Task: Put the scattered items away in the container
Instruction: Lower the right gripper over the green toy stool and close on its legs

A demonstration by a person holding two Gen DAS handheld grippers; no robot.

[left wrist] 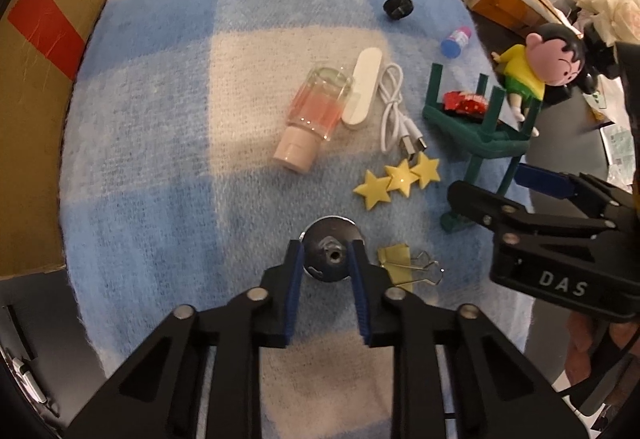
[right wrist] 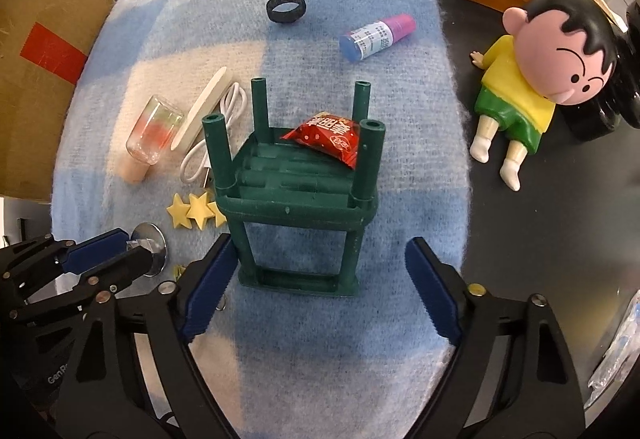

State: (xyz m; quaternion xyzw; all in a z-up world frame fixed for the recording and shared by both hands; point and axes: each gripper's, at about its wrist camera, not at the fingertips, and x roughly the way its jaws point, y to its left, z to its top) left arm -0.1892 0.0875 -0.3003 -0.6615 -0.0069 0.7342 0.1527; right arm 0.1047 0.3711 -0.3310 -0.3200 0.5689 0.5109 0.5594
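On a checked blanket [left wrist: 160, 111], an upturned green stool [right wrist: 296, 175] serving as container already holds a red packet [right wrist: 332, 139]. The right gripper [right wrist: 316, 287] gapes wide around its frame; the left gripper [left wrist: 326, 259] pinches a metal knob [left wrist: 330, 239], apparently ready to lift across open blanket.

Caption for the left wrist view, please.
Left gripper closes on a chrome knob on the checked blanket, beside a yellow binder clip.

My blue pads [left wrist: 294, 271] flank a silver disc [left wrist: 329, 239] on a blue-and-cream checked blanket [left wrist: 160, 119], yellow stars [left wrist: 400, 179] above it, dark green stool [right wrist: 296, 191] holding a red packet [right wrist: 328, 139].
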